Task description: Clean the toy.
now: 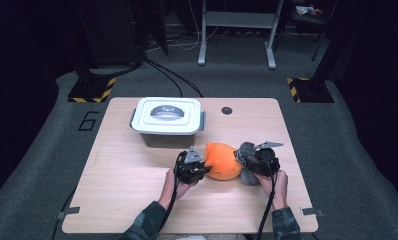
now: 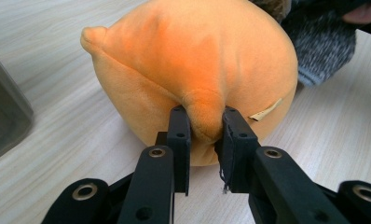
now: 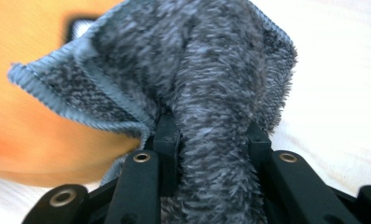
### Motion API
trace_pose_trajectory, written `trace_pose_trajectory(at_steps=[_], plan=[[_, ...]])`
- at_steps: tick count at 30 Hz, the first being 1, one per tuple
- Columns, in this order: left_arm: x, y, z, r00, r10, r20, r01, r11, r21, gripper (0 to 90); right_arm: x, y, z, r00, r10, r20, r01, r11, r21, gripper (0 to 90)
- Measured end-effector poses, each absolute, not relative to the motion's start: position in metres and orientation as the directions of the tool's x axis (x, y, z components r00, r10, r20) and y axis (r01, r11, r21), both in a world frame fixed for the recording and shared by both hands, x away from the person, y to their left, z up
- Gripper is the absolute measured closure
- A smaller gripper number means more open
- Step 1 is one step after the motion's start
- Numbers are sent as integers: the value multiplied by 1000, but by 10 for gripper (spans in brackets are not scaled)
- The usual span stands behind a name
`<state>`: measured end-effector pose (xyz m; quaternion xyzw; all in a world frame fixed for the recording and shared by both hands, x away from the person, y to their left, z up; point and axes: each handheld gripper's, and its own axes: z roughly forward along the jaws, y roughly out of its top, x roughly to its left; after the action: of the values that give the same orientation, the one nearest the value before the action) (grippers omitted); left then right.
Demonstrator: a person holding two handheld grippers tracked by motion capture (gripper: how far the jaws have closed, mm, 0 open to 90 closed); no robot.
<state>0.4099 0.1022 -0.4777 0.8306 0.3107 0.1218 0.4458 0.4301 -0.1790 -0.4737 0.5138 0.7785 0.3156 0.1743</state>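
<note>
Left tool (image 2: 203, 135): jaws pinch a fold of the orange plush (image 2: 193, 70); in the high view the left tool (image 1: 191, 167) sits at the plush's left flank, likely anchoring it so it cannot roll or slide. Right tool (image 3: 211, 140): jaws pressed onto a bunched fold of grey cloth (image 3: 183, 60); in the high view the right tool (image 1: 259, 159) holds the cloth against the plush's right side, which suggests wiping or wrapping. The plush rests on the tabletop (image 1: 117, 190) near its middle, just in front of a closed box (image 1: 168, 121) with a white lid; plush and box stand close, contact not determinable. The tabletop is pale wood grain with a dark round hole (image 1: 227, 110) near its far edge. Beyond: grey carpet, black cables, hazard-striped stand bases (image 1: 91, 91), a white frame (image 1: 237, 30); the room is dim.
</note>
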Motion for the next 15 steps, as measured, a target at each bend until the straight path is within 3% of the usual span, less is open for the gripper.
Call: trace_pose_trajectory(at_steps=[8, 15], plan=[[410, 103, -478, 776, 627, -73, 407, -408, 817, 754, 436, -179, -502, -410, 911, 50, 729, 294, 618, 661], [410, 103, -478, 773, 630, -77, 408, -400, 821, 750, 429, -192, -482, -365, 930, 40, 700, 246, 670, 662]])
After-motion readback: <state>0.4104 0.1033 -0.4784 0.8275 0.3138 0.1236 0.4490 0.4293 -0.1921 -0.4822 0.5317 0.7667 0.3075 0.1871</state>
